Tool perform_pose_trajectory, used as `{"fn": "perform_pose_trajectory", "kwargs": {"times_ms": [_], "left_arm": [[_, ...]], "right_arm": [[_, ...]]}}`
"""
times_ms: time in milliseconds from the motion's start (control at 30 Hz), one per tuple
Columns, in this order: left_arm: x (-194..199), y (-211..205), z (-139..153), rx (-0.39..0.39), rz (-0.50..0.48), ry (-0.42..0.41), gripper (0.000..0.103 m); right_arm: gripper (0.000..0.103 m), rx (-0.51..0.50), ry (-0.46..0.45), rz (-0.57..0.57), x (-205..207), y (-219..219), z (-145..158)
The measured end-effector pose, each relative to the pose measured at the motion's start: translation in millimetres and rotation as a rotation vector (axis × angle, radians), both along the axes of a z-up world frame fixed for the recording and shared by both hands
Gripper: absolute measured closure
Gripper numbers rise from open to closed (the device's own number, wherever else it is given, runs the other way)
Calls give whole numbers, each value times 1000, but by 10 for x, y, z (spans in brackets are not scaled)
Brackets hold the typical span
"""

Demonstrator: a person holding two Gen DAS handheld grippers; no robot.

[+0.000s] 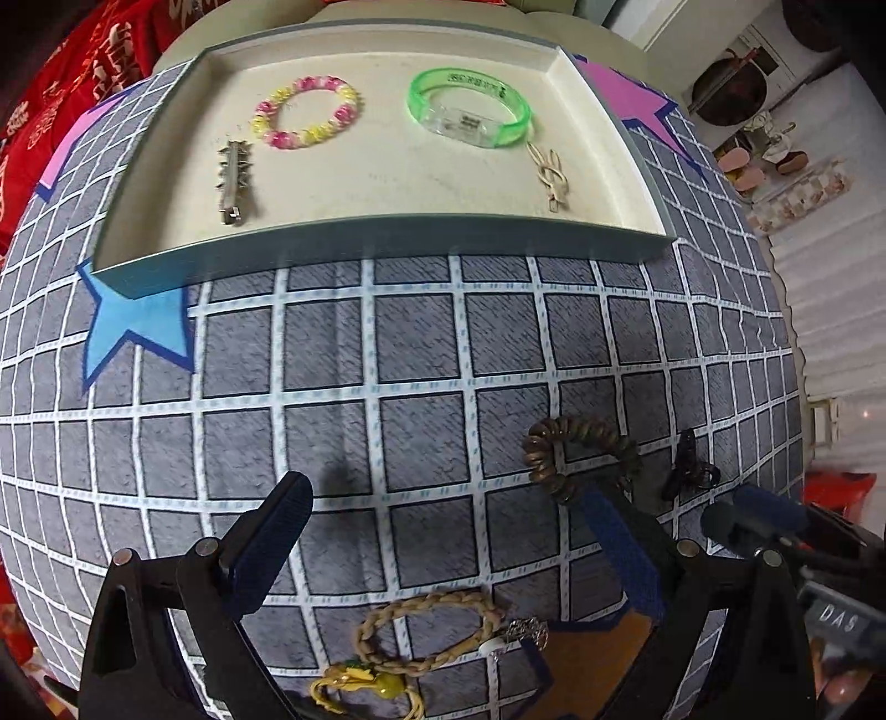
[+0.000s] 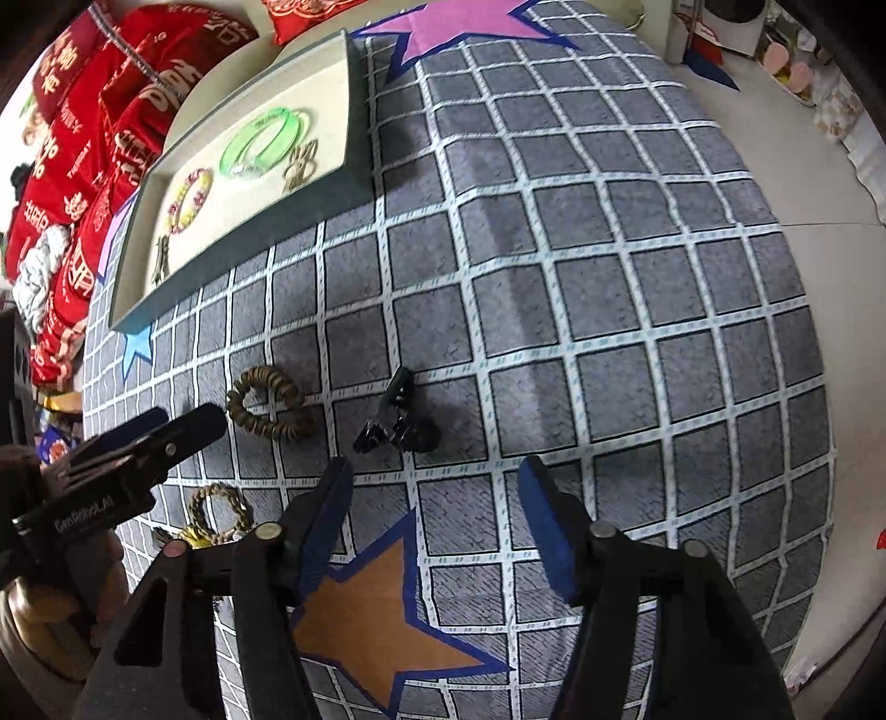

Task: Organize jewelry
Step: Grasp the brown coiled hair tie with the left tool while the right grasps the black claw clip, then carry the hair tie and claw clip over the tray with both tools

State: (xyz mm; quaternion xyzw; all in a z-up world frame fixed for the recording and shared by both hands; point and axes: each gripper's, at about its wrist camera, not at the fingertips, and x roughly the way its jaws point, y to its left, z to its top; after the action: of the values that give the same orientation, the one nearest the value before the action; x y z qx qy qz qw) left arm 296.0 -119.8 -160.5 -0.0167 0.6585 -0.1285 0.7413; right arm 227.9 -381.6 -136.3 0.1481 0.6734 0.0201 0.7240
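Note:
A shallow cream tray [image 1: 382, 243] [image 2: 266, 219] holds a pink-yellow bead bracelet [image 1: 306, 112], a green bangle [image 1: 470, 108], a silver spiked clip [image 1: 235, 180] and a gold clip [image 1: 551, 174]. On the checked cloth lie a brown spiral hair tie [image 1: 581, 454] [image 2: 268, 404], a black claw clip [image 1: 689, 468] [image 2: 396, 415] and a braided tan bracelet [image 1: 426, 631] [image 2: 219, 512]. My left gripper [image 1: 448, 526] [image 2: 183, 426] is open above the braided bracelet. My right gripper [image 2: 437, 482] [image 1: 747, 509] is open just short of the black claw clip.
Red printed cushions [image 2: 94, 138] lie beyond the tray. The cloth carries a blue star [image 1: 138, 327], a pink star [image 2: 459, 25] and an orange star [image 2: 371, 615]. Slippers [image 1: 742, 166] sit on the floor at right.

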Motion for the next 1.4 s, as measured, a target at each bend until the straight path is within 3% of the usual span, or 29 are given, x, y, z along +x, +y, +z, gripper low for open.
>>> {"fn": "perform_pose_trajectory", "kwargs": {"times_ms": [333,500,600,633,667,767,800,900,967,1100,1400], "left_arm": [[75,-122,-59,61,-54,-23,10],[104,-212,-72,101,-91,-42,12],[91,-402,-91,140,-124,-63,19],[75,-464,-92,146,-136,-68,22],[62,-497,-84,152,-148,-74,24],[-8,-659,-55,157,-179,-90,34],[-38,-725,-28,154,-192,-95,42],[-127,-902,13,144,-237,-112,80],[-158,-948,48,119,-237,-101,83],[-170,-887,78,16,-168,-63,83],[-176,-626,193,-35,-103,-78,83]], "right_arm": [[45,30,-19,-35,28,44,-93],[54,25,-31,-39,89,86,-134],[63,0,-38,-8,134,158,-140],[70,-2,-37,0,141,177,-142],[70,-15,-32,13,153,209,-146],[70,-44,-35,37,168,270,-136],[70,-46,-33,37,173,278,-136],[70,-47,-27,33,173,269,-136],[76,-35,-31,27,156,251,-118],[76,-32,-30,20,111,208,-68],[76,1,-38,2,12,89,55]]}}
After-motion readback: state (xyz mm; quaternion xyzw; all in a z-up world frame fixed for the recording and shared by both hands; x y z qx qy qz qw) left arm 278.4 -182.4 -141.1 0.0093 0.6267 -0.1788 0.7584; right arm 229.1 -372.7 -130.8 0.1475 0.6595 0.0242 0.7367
